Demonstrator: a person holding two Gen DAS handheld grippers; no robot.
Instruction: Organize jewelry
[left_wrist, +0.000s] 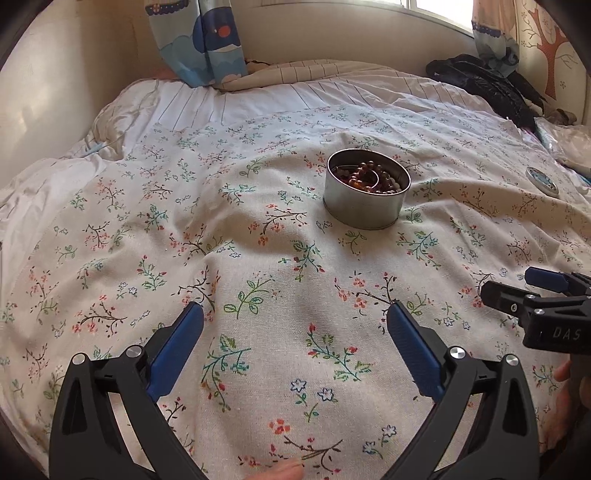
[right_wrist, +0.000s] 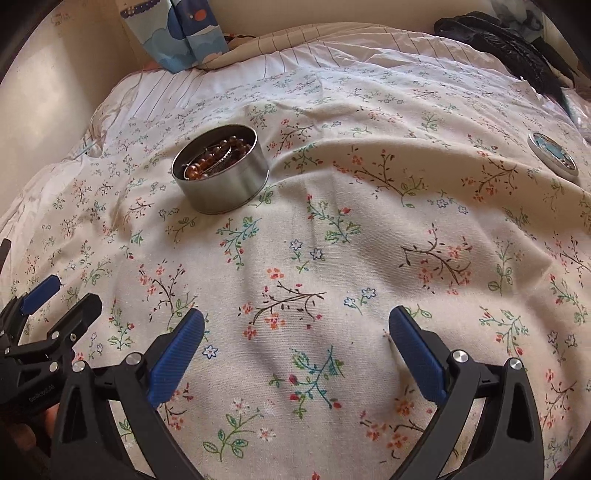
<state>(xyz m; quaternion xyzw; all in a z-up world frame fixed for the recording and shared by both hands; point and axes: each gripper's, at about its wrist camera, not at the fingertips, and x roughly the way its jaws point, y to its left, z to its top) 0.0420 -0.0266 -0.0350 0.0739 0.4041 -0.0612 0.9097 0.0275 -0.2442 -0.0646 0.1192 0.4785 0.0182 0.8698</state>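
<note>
A round metal tin (left_wrist: 364, 206) (right_wrist: 225, 188) stands open on the flowered bedspread, holding brown bead bracelets (left_wrist: 369, 177) (right_wrist: 214, 155). Its lid (left_wrist: 542, 180) (right_wrist: 553, 156), silver with a blue top, lies flat far to the right. My left gripper (left_wrist: 295, 314) hovers open over bare cloth, well short of the tin, with nothing between its blue pads. My right gripper (right_wrist: 295, 317) is also open and empty, nearer me than the tin and to its right. Each gripper shows at the edge of the other's view.
The flowered bedspread (left_wrist: 258, 258) covers a bed with a striped quilt (left_wrist: 258, 99) behind it. A dark garment (left_wrist: 487, 85) lies at the back right. Curtains (left_wrist: 199, 40) hang against the wall behind the bed. A fingertip shows at the bottom edge.
</note>
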